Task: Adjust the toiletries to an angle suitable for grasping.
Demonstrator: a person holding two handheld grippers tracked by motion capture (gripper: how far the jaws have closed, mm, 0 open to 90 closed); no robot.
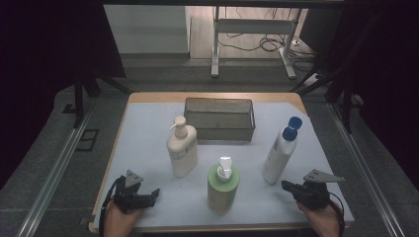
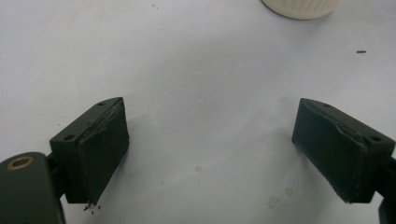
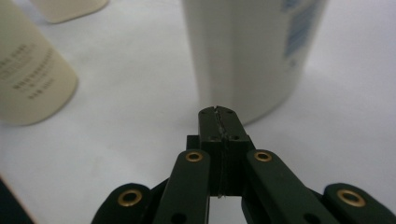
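- My right tool (image 1: 287, 186) sits at the near right of the table (image 1: 148, 133), in my right hand (image 1: 323, 217); its jaws are pressed flat together with nothing between them.
- Just beyond its tip stands the white bottle with the blue cap (image 1: 280, 150), upright with a slight lean. In the right gripper view that white bottle (image 3: 247, 51) rises right behind the closed tips, very close, though I cannot tell whether they touch it.
- My left tool (image 1: 154, 193) rests at the near left, in my left hand (image 1: 118, 219); its jaws stand wide apart over bare table (image 2: 205, 93), holding nothing.
- Between my two tools, near the front edge, stands the green pump bottle (image 1: 223, 185), upright.
- Farther back and to its left stands the cream pump bottle (image 1: 182, 148), also upright; its base (image 2: 299, 7) shows at the top of the left gripper view.
- Farthest back, in the middle, sits the dark mesh basket (image 1: 219, 131).
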